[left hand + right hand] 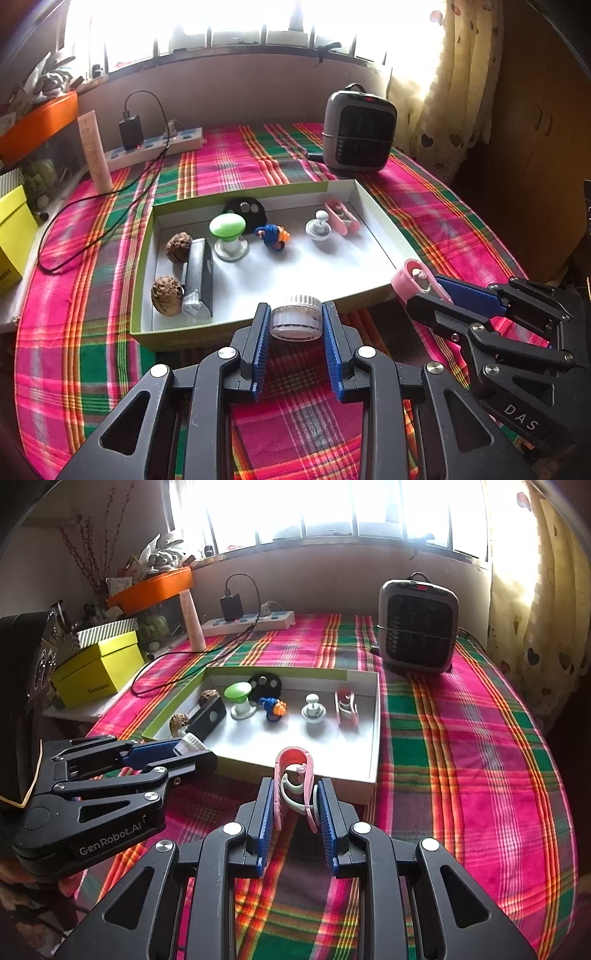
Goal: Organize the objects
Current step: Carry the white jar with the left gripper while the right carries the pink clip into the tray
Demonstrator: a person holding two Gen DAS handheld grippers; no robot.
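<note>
A plaid cloth [229, 158] in pink, green and orange is covering the surface, its weave soft and slightly rumpled. On it is sitting a shallow rectangular cardboard tray [334, 299], green outside and white inside, with a boxy grey heater [358, 129] standing behind its far right corner. Inside the tray, two wrinkled walnuts [167, 290] are lying beside a black oblong case [201, 273] at the left; a green mushroom-shaped knob [228, 236], a blue knitted toy [272, 236], a white knob [318, 226] and a pink clip [342, 217] are lining the back. The left gripper [295, 323] is hovering at the tray's near wall, its ribbed blue fingers [258, 339] closing snugly on a small clear round jar [295, 319] with a ridged white lid. The right gripper [295, 805] is hanging just outside the tray's near right corner, its fingers [327, 819] pinching a curved pink plastic clip [295, 775].
</note>
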